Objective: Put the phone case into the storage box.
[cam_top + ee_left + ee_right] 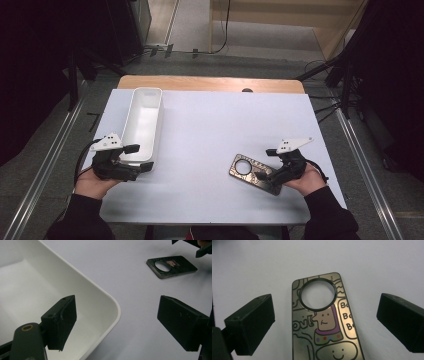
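Observation:
A dark phone case (247, 170) with a round hole and cartoon drawings lies flat on the white table cover, right of centre. My right gripper (266, 164) is open over the case's near end, one jaw on each side and neither touching. In the right gripper view the phone case (344, 315) runs up between the jaws of the right gripper (327, 325), hole end farthest. My left gripper (140, 158) is open at the near corner of a white bin (145, 91). One jaw of the left gripper (120, 322) hangs over the bin (100, 290); the other is outside it.
The bin is long, narrow and holds nothing, lying along the left side of the white cover (210, 130). A wooden table edge (210, 82) shows at the back. The phone case (180, 268) and the right gripper (200, 247) appear far off in the left gripper view.

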### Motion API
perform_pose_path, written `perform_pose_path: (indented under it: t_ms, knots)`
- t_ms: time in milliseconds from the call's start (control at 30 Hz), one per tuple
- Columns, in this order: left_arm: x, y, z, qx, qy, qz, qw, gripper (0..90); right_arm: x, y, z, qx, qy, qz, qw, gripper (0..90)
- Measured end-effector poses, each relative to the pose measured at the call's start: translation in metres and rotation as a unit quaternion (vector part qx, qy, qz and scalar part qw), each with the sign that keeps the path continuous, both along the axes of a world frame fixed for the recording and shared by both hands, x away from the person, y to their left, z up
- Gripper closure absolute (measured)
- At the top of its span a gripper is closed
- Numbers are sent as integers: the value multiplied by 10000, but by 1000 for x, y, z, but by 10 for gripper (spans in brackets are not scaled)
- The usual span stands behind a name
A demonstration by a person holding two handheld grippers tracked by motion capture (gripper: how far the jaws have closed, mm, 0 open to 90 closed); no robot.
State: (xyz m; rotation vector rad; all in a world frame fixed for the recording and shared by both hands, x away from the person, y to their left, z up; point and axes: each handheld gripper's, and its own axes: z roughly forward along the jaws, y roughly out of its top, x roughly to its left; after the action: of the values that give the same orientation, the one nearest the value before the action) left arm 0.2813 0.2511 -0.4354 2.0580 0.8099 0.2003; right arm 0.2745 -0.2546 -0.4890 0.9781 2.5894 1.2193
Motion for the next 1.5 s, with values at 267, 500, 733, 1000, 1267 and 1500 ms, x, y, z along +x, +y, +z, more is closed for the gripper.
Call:
perform_pose_path:
  t_ms: [267,500,733,1000,1267,1500]
  knots:
    - [0,0,0,-5,-2,-1,10000,153,1,2,-7,-6,101,-6,9999,0]
    - [0,0,0,2,-1,0,10000,154,0,5,-12,-105,197,52,9997,0]
    - [0,1,0,4,2,-5,10000,154,-1,10,-15,-330,281,134,9990,0]
    - [0,1,0,8,0,-7,10000,154,-2,15,-18,-674,342,186,9970,0]
    - [0,1,0,12,0,-8,10000,154,-2,19,-22,-1002,351,210,9941,0]
    - [0,1,0,11,6,4,10000,153,-2,22,-25,-1224,265,274,9918,0]
